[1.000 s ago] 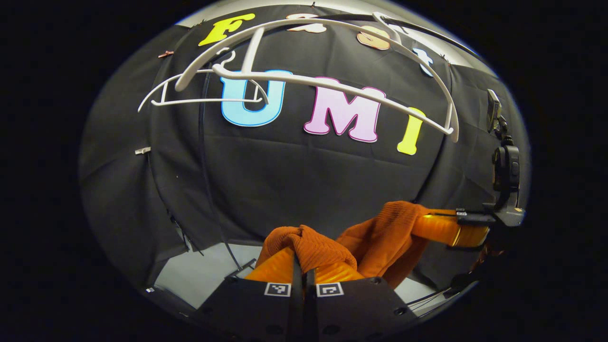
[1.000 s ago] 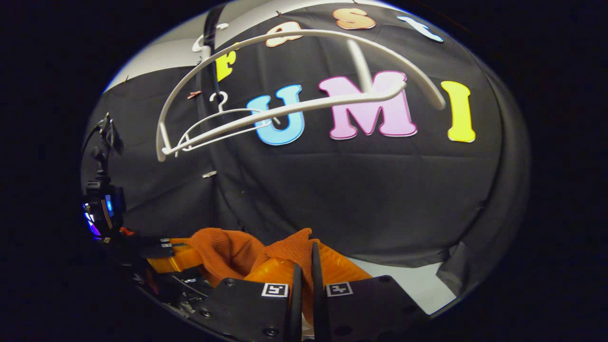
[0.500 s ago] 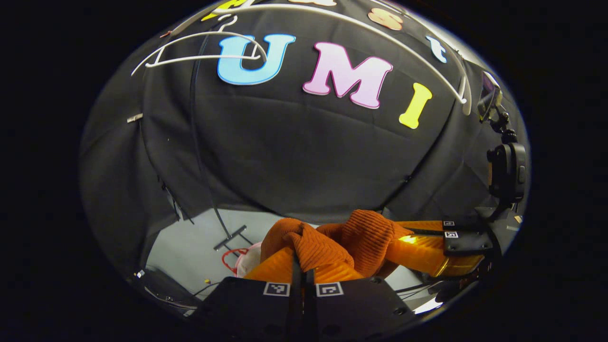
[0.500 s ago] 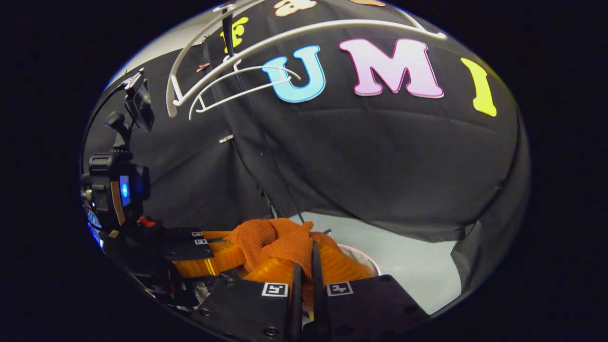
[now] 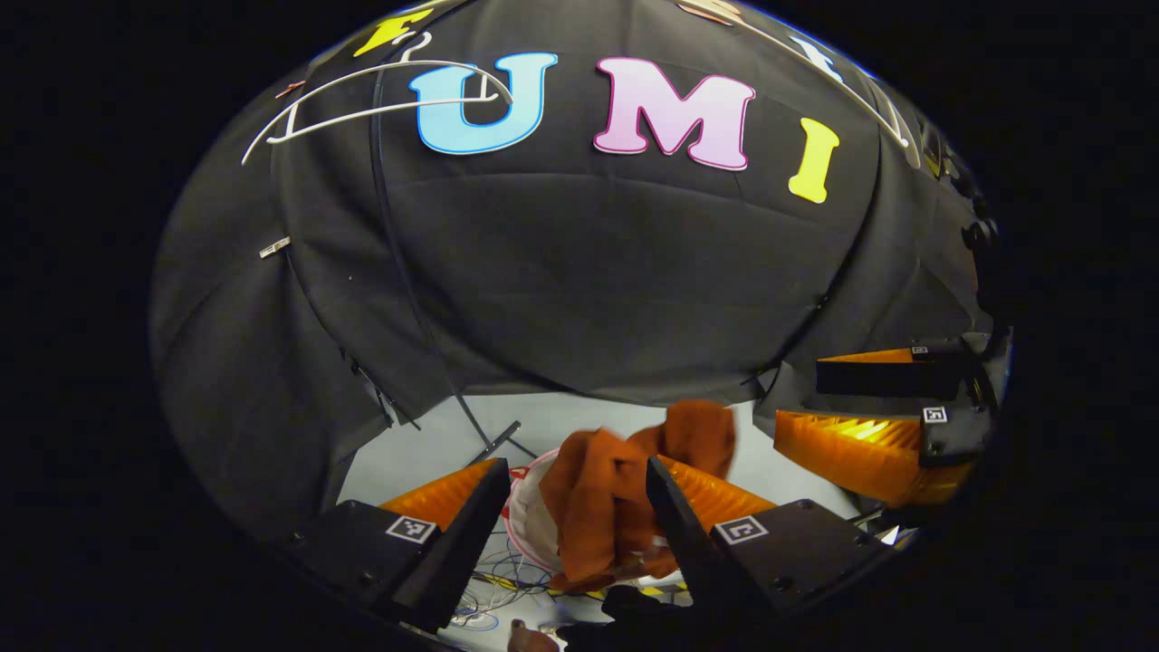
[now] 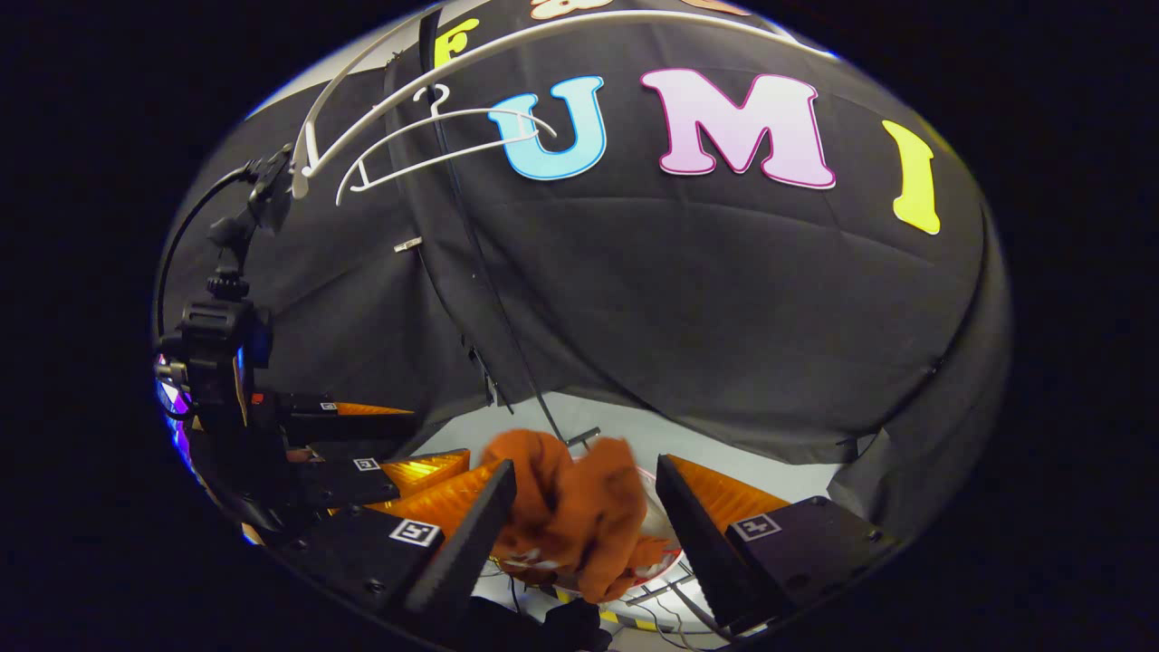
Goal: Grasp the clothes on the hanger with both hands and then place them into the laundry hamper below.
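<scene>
Fingers of the left gripper stand spread wide at 6 o'clock of the left gripper view, released, with the orange garment between them and blurred; it seems loose of both fingers, though its right edge lies close against the right one and I cannot tell whether it touches. Each finger mount carries a small square black-and-white coded marker; no readable writing shows on them. Just behind the cloth, at about 6 o'clock, the laundry hamper shows a pale wall and a red rim, with the garment in front of and above it. Thin cables lie on the floor near its foot. At 4 o'clock the right gripper is seen from the side, its fingers apart and holding nothing.

In the right gripper view the right gripper is likewise let go, fingers splayed at 6 o'clock, the garment blurred between them and over the hamper's rim. At 8 o'clock the left gripper shows with fingers parted, a camera mount above it.

Farther off, the pale floor meets the black cloth wall. At 11 o'clock hang bare white hangers, also seen at 11 o'clock in the right gripper view, well above the garment.
</scene>
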Demonstrator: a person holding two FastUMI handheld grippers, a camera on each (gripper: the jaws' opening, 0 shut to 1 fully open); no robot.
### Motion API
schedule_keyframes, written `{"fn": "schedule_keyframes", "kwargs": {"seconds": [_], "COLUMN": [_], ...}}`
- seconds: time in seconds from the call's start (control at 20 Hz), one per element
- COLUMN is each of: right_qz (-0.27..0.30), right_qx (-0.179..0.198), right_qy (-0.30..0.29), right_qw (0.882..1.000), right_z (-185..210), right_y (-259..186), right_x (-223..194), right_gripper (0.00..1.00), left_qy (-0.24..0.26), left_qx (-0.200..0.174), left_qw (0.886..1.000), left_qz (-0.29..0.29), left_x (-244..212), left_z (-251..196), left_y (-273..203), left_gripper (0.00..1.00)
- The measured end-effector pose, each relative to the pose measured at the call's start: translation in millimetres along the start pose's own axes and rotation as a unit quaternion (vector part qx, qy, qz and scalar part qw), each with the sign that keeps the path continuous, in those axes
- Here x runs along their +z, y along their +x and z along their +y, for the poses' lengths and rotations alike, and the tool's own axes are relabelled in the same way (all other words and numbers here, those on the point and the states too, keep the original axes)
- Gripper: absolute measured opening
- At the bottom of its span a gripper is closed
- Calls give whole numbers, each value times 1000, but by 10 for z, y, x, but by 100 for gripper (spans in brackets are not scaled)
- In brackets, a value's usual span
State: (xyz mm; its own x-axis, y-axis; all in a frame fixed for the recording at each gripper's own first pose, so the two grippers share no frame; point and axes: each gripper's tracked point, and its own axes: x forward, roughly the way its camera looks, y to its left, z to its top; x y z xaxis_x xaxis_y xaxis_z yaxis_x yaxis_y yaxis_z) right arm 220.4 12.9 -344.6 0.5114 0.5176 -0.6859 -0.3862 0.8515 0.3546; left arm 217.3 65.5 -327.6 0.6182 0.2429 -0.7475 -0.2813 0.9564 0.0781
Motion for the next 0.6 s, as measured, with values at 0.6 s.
{"fn": "schedule_keyframes", "kwargs": {"seconds": [0.6], "right_qz": [-29], "right_qx": [-20], "right_qy": [-8], "right_qw": [999], "right_z": [66], "right_y": [-271], "right_x": [46], "right_gripper": [99], "left_qy": [0], "left_qx": [-2], "left_qw": [999], "left_qz": [-51], "left_x": [42], "left_z": [66], "left_y": [-388], "left_gripper": [95]}}
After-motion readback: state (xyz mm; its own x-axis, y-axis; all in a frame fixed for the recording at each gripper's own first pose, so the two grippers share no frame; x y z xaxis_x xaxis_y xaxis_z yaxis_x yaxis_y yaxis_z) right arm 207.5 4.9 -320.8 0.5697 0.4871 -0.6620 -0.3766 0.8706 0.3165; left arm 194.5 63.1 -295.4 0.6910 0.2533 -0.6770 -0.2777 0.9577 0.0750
